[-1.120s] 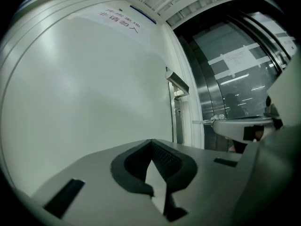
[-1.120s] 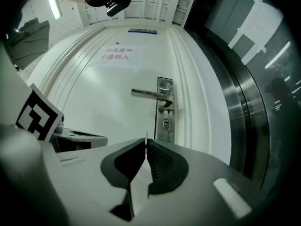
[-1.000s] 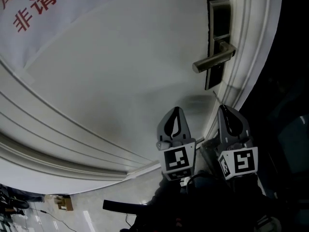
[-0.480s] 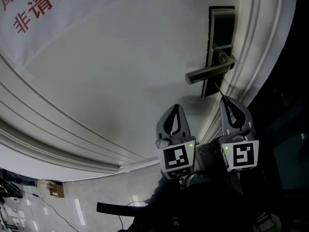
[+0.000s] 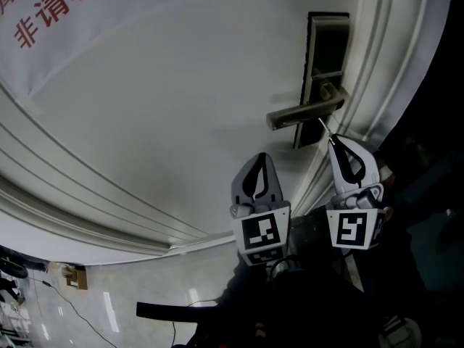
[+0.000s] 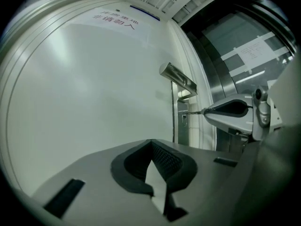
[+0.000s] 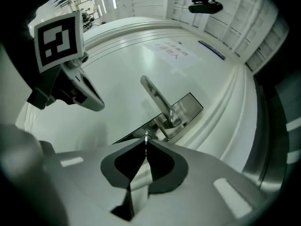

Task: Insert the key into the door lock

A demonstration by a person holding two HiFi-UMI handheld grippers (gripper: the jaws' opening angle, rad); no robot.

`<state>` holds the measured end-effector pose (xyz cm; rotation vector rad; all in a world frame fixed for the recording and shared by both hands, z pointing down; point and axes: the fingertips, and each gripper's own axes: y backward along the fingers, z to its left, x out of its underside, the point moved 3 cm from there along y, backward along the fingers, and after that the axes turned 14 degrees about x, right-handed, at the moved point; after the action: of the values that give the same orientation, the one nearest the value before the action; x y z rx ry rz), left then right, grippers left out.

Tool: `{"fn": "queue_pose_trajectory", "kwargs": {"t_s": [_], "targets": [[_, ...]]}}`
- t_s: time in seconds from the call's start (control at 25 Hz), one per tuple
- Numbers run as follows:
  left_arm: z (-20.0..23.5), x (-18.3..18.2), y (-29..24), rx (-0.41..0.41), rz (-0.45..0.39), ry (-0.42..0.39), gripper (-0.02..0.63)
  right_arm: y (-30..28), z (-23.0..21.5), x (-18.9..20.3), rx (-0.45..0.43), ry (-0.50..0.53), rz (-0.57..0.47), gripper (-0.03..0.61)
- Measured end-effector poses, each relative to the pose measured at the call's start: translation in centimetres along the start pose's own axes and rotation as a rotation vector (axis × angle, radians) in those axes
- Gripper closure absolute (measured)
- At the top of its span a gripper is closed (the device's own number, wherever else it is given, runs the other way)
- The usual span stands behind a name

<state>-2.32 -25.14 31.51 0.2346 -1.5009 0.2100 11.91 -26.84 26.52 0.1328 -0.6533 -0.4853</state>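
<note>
At the far left we see a sign (image 5: 51, 13) with red characters on the white door (image 5: 159, 122). Lower down, our left gripper (image 5: 259, 158) hangs before the door panel, its jaws closed together with nothing between them. To its right the lever handle (image 5: 301, 112) juts from the dark lock plate (image 5: 326, 49). Just under the lever, the key (image 5: 324, 127) points its tip at the plate; we cannot tell whether it has entered. Our right gripper (image 5: 331, 140) pinches the key's other end.

My left gripper (image 5: 262, 165) points forward, jaws together on nothing; my right gripper (image 5: 337, 145), just beside it, pinches the key (image 5: 324, 126).
</note>
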Motion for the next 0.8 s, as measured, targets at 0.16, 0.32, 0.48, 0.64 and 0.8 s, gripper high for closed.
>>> {"fn": "queue_pose_trajectory", "kwargs": {"t_s": [0.16,0.32,0.48,0.64,0.8], "targets": [[-0.4,0.2,-0.5,0.02,-0.011,0.011,0.612,0.1,0.0,0.4,-0.007,0.125,-0.013,0.566],[-0.4,0.1,-1.1,0.042,-0.007,-0.005,0.612,-0.2,0.3,0.4,0.006,0.226,-0.029,0.566],[-1.2,0.3,-1.7,0.09,-0.006,0.011,0.612,-0.2,0.5,0.5,0.016,0.292,-0.026,0.566],[-1.7,0.3,-2.0,0.114,-0.01,0.02,0.612,-0.4,0.6,0.8,0.015,0.331,-0.02,0.566],[-1.9,0.3,-2.5,0.132,0.003,0.015,0.612,-0.8,0.7,1.0,0.014,0.37,-0.014,0.566]]}}
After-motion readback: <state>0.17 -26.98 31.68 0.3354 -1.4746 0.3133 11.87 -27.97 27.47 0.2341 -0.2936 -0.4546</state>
